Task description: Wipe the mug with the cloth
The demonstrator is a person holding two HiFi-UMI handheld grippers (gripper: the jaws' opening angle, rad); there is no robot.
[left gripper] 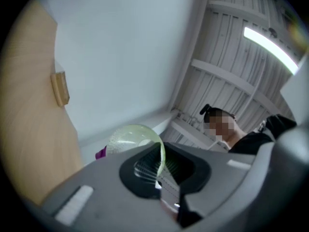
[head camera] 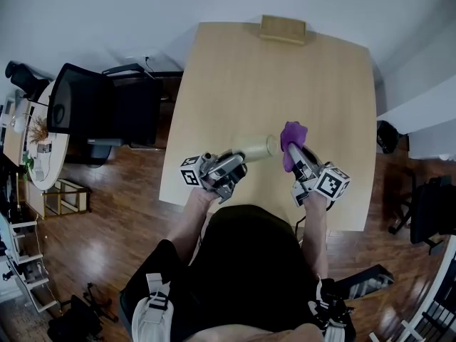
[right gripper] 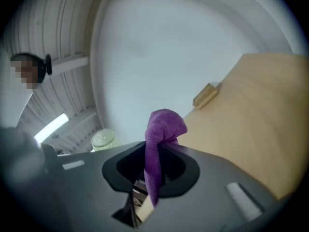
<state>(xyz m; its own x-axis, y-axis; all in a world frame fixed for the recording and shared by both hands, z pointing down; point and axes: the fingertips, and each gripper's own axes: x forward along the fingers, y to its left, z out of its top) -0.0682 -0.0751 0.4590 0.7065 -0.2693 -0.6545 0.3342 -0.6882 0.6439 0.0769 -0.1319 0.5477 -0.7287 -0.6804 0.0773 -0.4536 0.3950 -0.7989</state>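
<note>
Your left gripper has its jaws drawn narrow and pinched on the thin wall of the mug, a pale green see-through one; in the left gripper view its edge curves down into the slot between the pads and the rounded body bulges out beyond them. From the head view you hold the mug lying on its side in the air, its far end turned toward your right hand. Your right gripper is clamped on the purple cloth: a strip of it runs down between the jaws, and the rest stands up past the tips in a bunched fold. That bunch sits just beside the free end of the mug, though no view settles whether the two touch. Both grippers hang over the near edge of the light wooden table, close in front of your body, the left at the left of the mug and the right at its right. A small wooden block lies at the far edge of the table, well apart from your hands. To the left of the table stands a black office chair on the dark wood floor, and beyond it a round white side table with small things on it.
</note>
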